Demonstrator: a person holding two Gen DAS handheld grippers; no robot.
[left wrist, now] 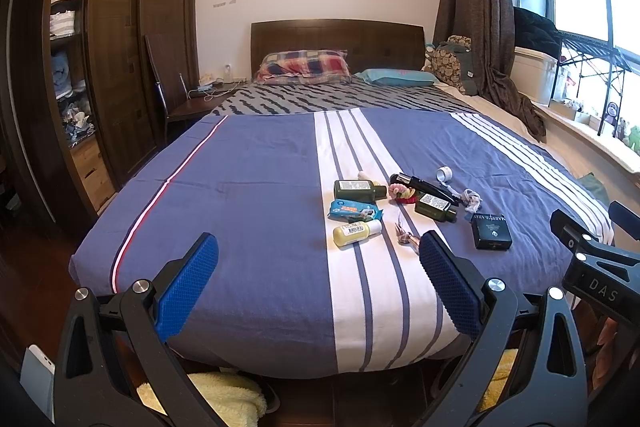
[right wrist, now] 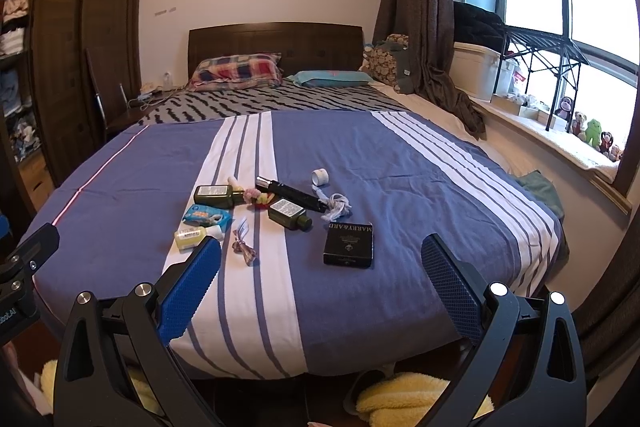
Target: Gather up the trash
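Both grippers hung above the near foot of the bed (right wrist: 400, 155), and neither held anything. The left gripper (left wrist: 319, 259) had its jaws spread wide and empty; the right gripper (right wrist: 321, 261) likewise had its jaws wide apart with nothing between them.

The clutter lay in a loose group on the blue and white striped bedspread (left wrist: 256, 187), well short of the pillows. At the left of the group a dark green bottle (left wrist: 359, 189) lay on its side, with a blue wipes packet (left wrist: 354, 209) just nearer and a yellow bottle (left wrist: 356, 233) nearer again. A crumpled wrapper (right wrist: 244, 247) lay to the right of the yellow bottle. Further right a second dark green bottle (right wrist: 290, 214) lay tilted, touching a long black tube (right wrist: 294, 193), and a pink hair tie (right wrist: 253, 194) sat between the two green bottles. A white knotted cord (right wrist: 336, 205) lay at the tube's right end, with a small roll of tape (right wrist: 320, 177) beyond it. A black box (right wrist: 349, 243) lay nearest on the right, apart from the rest.
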